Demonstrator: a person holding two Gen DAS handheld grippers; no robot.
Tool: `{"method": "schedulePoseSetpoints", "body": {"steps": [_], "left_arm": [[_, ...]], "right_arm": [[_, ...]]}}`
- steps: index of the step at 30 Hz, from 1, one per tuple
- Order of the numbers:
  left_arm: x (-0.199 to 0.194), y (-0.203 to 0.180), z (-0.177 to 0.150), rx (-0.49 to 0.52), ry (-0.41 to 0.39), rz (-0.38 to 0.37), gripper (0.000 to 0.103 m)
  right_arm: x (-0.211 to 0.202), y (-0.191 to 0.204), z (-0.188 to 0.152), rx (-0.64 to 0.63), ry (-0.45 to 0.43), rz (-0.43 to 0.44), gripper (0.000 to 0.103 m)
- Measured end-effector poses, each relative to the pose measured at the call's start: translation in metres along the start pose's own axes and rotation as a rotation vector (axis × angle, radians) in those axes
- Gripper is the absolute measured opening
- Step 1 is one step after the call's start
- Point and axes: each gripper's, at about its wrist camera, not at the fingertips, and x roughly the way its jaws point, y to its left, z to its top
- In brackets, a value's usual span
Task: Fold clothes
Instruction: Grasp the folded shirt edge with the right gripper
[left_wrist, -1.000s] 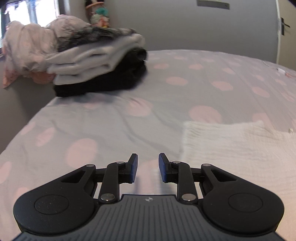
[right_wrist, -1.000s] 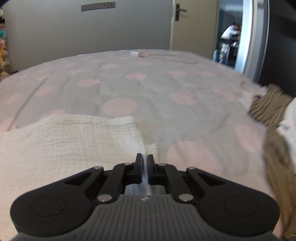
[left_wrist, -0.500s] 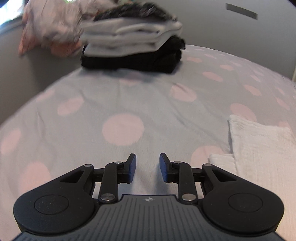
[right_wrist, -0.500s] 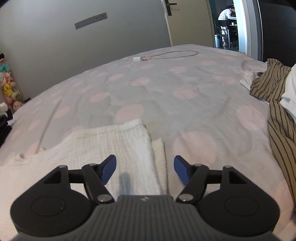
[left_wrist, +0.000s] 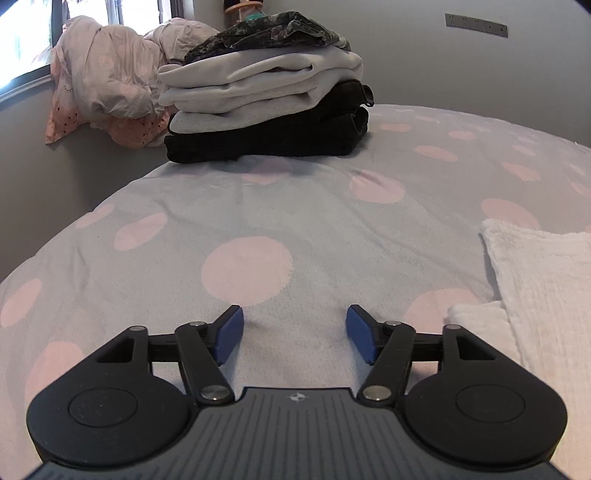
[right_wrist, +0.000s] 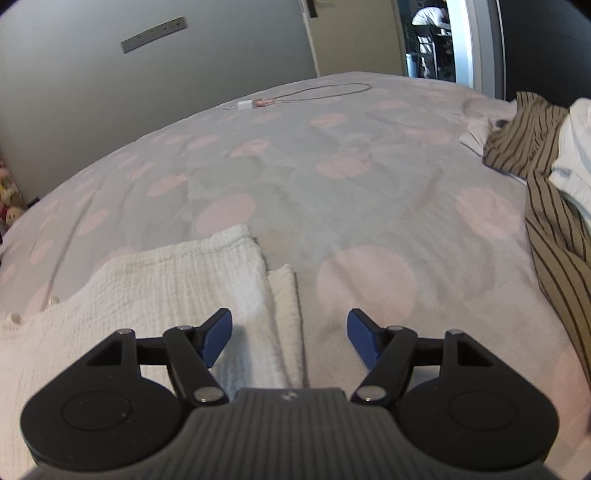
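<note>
A white crinkled garment (right_wrist: 155, 291) lies folded flat on the bed; its left edge also shows in the left wrist view (left_wrist: 546, 280). My right gripper (right_wrist: 290, 338) is open and empty, just above the garment's right edge, where a lower layer sticks out. My left gripper (left_wrist: 291, 338) is open and empty over bare bedspread, to the left of the garment. A stack of folded clothes (left_wrist: 266, 96), black at the bottom, grey above, dark patterned on top, stands at the far left of the bed.
The bedspread (right_wrist: 369, 206) is grey with pink dots. A striped brown garment (right_wrist: 546, 206) and white cloth lie at the right. A charger with cable (right_wrist: 258, 104) lies far back. A crumpled pink duvet (left_wrist: 107, 85) sits behind the stack.
My right gripper has opened and let go of the white garment's edge, then drawn back. My left gripper has opened wider and swung left, away from the garment, toward the stack.
</note>
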Motion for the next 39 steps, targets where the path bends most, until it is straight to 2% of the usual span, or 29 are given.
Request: {"method": "schedulePoseSetpoints", "body": {"steps": [3, 5, 7, 11, 18, 21, 24, 28, 29, 31, 35, 39], "left_arm": [[0.002, 0.001, 0.0, -0.012, 0.005, 0.041, 0.096], [0.0, -0.001, -0.001, -0.006, 0.003, 0.07, 0.101], [-0.002, -0.003, -0.002, 0.004, -0.005, 0.091, 0.101], [-0.004, -0.005, -0.004, 0.022, -0.017, 0.105, 0.101], [-0.004, -0.007, -0.006, 0.037, -0.031, 0.113, 0.101], [-0.003, -0.005, -0.006, 0.03, -0.029, 0.106, 0.101], [-0.001, 0.005, -0.006, -0.027, -0.015, 0.061, 0.102], [0.001, 0.018, -0.008, -0.095, -0.006, 0.009, 0.103], [0.001, 0.018, -0.008, -0.1, -0.006, 0.006, 0.103], [0.0, 0.016, -0.008, -0.09, -0.007, 0.015, 0.103], [-0.001, 0.009, -0.008, -0.058, -0.013, 0.046, 0.103], [0.0, 0.012, -0.008, -0.072, -0.008, 0.034, 0.103]], "right_arm": [[-0.002, -0.004, 0.002, 0.033, 0.001, 0.027, 0.072], [-0.002, -0.006, 0.004, 0.051, 0.0, 0.055, 0.072], [0.0, -0.007, 0.005, 0.061, 0.0, 0.076, 0.072], [0.008, -0.003, 0.004, 0.017, 0.024, 0.042, 0.068], [0.011, 0.004, -0.001, -0.047, 0.029, 0.016, 0.068], [0.012, 0.006, -0.003, -0.075, 0.031, 0.014, 0.061], [0.013, 0.013, -0.007, -0.132, 0.039, 0.011, 0.052], [0.012, 0.019, -0.01, -0.177, 0.047, 0.03, 0.03], [0.011, 0.02, -0.011, -0.178, 0.046, 0.038, 0.02], [0.009, 0.023, -0.012, -0.184, 0.042, 0.051, 0.012], [0.006, 0.029, -0.014, -0.212, 0.023, 0.045, 0.01], [0.006, 0.029, -0.015, -0.208, 0.024, 0.048, 0.01]]}}
